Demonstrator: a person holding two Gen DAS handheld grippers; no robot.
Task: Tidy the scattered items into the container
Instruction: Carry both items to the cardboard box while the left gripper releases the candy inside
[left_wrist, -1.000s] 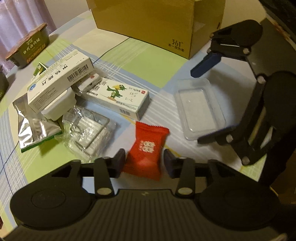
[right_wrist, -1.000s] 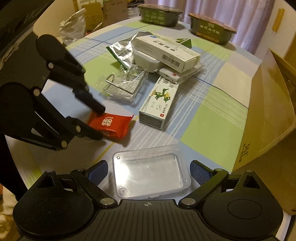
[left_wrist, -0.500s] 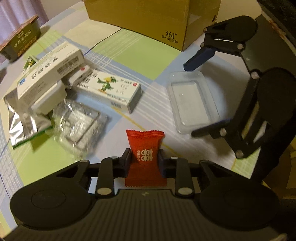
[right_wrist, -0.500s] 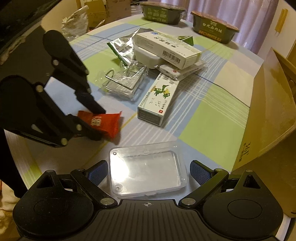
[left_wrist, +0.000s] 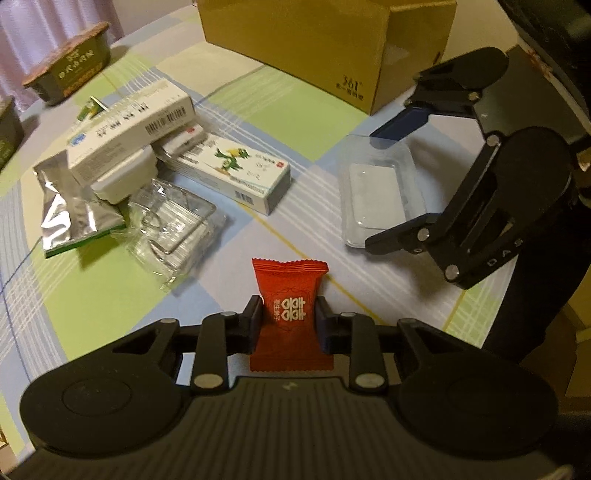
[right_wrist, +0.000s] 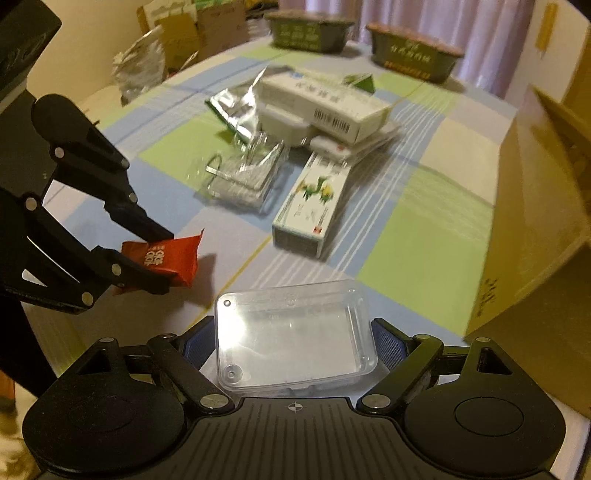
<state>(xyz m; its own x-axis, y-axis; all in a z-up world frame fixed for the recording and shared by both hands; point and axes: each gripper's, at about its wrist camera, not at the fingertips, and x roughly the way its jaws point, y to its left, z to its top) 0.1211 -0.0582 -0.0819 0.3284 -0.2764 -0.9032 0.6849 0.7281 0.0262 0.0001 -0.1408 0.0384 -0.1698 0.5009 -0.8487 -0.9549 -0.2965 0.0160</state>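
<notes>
Left gripper (left_wrist: 289, 317): jaws clamped on the red foil candy sachet with white characters (left_wrist: 290, 312), one pad on each side edge, sachet upright between the fingers; in the right wrist view the same sachet (right_wrist: 164, 258) hangs at 9 o'clock, pinched clear of the cloth with its shadow below. Right gripper (right_wrist: 295, 341): blue-padded jaws sit close against both short ends of the clear rectangular plastic container (right_wrist: 295, 334); contact looks made, but whether it is bearing load I cannot tell. In the left wrist view that container (left_wrist: 380, 194) lies at 2 o'clock from the sachet, between the right gripper's fingers, well apart from the sachet. Both rest over the green, blue and white checked tablecloth (left_wrist: 258, 107). Farther out at 11 o'clock in the left view: crinkled clear plastic packet with a wire frame inside (left_wrist: 173, 225), then the long white box printed with a green bird (left_wrist: 232, 168), the silver foil pouch with green edge (left_wrist: 70, 214), and a long white barcoded box (left_wrist: 133, 129) stacked on a small white block (left_wrist: 125, 177). At 12 o'clock, the brown cardboard box (left_wrist: 325, 48). Far at 10 o'clock, a dark green tub with a brown lid (left_wrist: 70, 74).
</notes>
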